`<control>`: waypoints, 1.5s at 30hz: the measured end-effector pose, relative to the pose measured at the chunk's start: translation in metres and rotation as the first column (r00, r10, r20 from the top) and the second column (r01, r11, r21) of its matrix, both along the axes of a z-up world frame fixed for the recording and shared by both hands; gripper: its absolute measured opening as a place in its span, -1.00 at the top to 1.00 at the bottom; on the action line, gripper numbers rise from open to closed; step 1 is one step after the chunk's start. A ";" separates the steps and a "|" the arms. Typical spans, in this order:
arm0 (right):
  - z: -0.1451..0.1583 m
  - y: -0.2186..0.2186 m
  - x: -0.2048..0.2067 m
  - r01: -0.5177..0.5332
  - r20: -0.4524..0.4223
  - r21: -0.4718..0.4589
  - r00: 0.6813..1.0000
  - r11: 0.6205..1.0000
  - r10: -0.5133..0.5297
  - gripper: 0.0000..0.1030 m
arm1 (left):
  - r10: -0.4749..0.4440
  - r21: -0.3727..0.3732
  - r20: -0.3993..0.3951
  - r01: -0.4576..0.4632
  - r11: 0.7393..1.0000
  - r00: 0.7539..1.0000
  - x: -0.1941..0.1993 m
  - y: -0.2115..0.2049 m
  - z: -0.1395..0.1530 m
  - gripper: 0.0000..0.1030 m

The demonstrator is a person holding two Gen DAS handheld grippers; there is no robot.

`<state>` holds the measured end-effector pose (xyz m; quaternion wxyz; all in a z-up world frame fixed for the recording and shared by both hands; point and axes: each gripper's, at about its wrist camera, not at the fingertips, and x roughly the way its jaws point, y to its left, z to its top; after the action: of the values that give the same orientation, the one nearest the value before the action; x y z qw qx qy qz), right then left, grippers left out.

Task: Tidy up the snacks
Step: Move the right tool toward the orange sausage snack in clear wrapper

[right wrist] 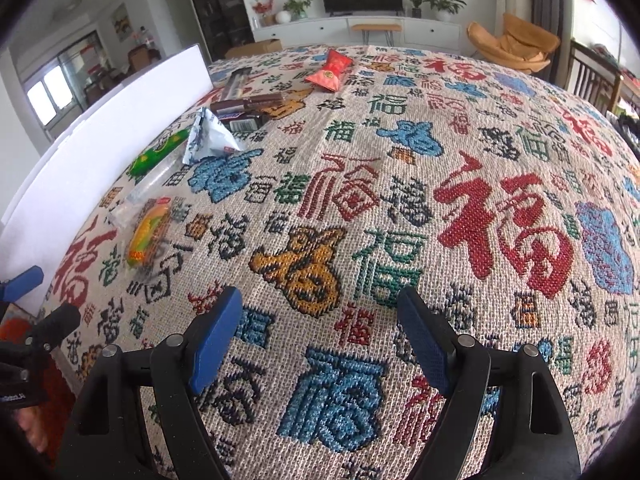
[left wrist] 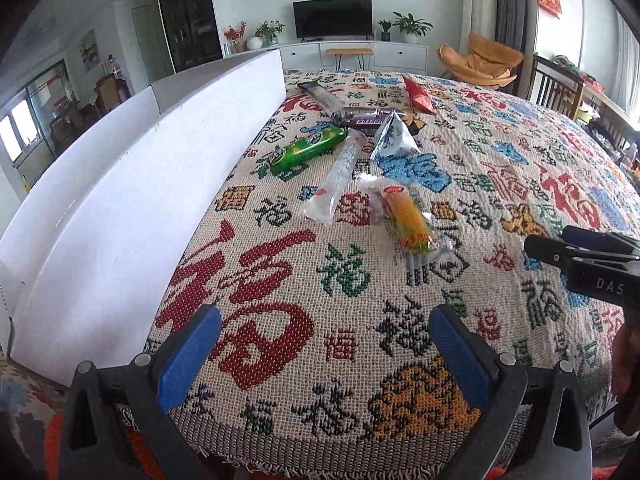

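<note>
Several wrapped snacks lie on a patterned tablecloth [left wrist: 360,360]: an orange-yellow pack [left wrist: 410,220], a clear long pack [left wrist: 338,176], a green pack [left wrist: 308,148], a white-blue pouch [left wrist: 390,138], dark chocolate bars [left wrist: 360,117], a grey stick [left wrist: 320,94] and a red pack [left wrist: 418,95]. My left gripper [left wrist: 326,356] is open and empty near the table's front edge, short of the snacks. My right gripper [right wrist: 320,336] is open and empty over bare cloth; the orange-yellow pack [right wrist: 148,234] and the red pack [right wrist: 330,70] lie far ahead to its left.
A white box [left wrist: 120,200] stands along the table's left side, its long wall beside the snacks. The right gripper's side shows at the right edge of the left wrist view [left wrist: 592,260]. Chairs and a TV cabinet stand beyond the table.
</note>
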<state>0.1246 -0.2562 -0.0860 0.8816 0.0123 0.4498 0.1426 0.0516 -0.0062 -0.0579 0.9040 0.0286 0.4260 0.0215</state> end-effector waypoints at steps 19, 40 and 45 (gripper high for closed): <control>-0.005 0.015 -0.004 0.011 0.022 -0.098 1.000 0.995 -0.009 -0.74 | 0.009 -0.008 -0.078 -0.009 1.000 0.997 0.005 0.008 -0.021 -0.99; -0.006 0.014 -0.005 0.012 0.021 -0.099 1.000 0.995 -0.010 -0.74 | 0.005 -0.056 -0.115 -0.011 0.998 0.993 0.000 0.015 -0.023 -0.99; 0.002 0.018 0.009 -0.050 -0.076 -0.098 0.996 0.994 0.043 -0.74 | -0.022 -0.075 -0.087 0.015 0.997 0.996 -0.020 0.020 -0.010 -0.99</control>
<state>0.1332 -0.2382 -0.0843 0.8602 -0.0370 0.4889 0.1399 0.0320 0.0136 -0.0676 0.8850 -0.0002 0.4656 -0.0040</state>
